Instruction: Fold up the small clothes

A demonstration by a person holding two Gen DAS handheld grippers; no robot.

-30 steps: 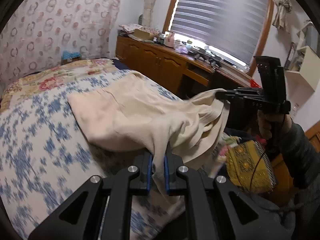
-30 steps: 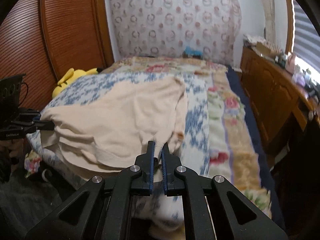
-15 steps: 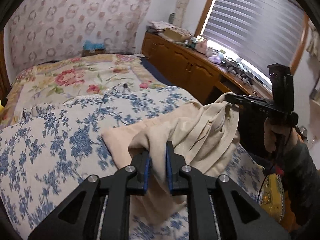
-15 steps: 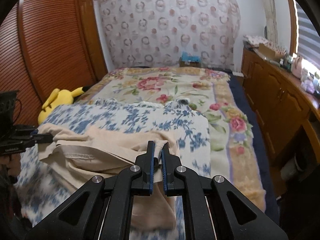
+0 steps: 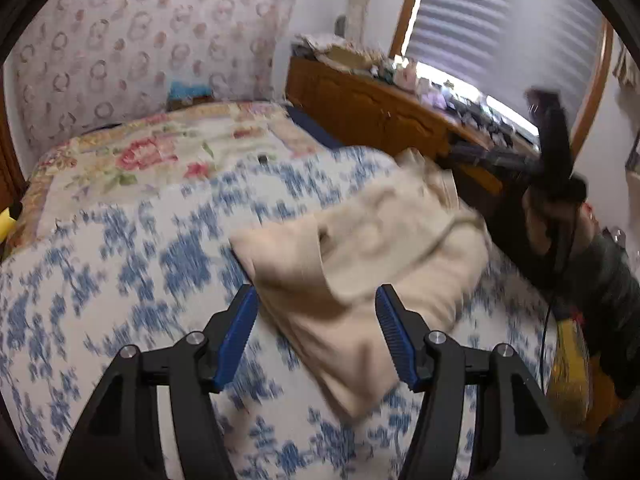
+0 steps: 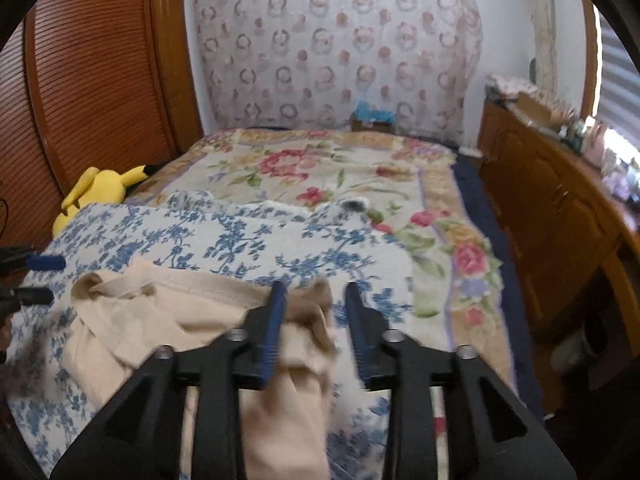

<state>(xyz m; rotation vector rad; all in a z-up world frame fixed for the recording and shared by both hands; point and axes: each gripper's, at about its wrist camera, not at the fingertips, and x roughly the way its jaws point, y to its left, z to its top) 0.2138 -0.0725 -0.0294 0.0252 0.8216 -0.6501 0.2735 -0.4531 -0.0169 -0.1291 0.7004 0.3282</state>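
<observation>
A cream garment [image 5: 360, 264] lies folded over in a loose heap on the blue-flowered bedspread [image 5: 120, 280]. My left gripper [image 5: 316, 300] is open, its blue pads on either side of the garment's near corner, holding nothing. My right gripper [image 6: 314, 292] is open too, with the garment [image 6: 192, 320] lying under and between its fingers. The right gripper also shows at the right of the left wrist view [image 5: 472, 154], and the left gripper's tips show at the left edge of the right wrist view [image 6: 44, 278].
A rose-patterned blanket [image 6: 320, 168] covers the far half of the bed. A yellow plush toy [image 6: 100, 190] lies at the bed's left edge by the wooden wardrobe [image 6: 80, 80]. A wooden dresser [image 6: 560, 208] with clutter runs along the right under the window.
Both grippers have opened and let go of the cream garment, which has dropped onto the bedspread in a folded heap. The views are blurred with motion.
</observation>
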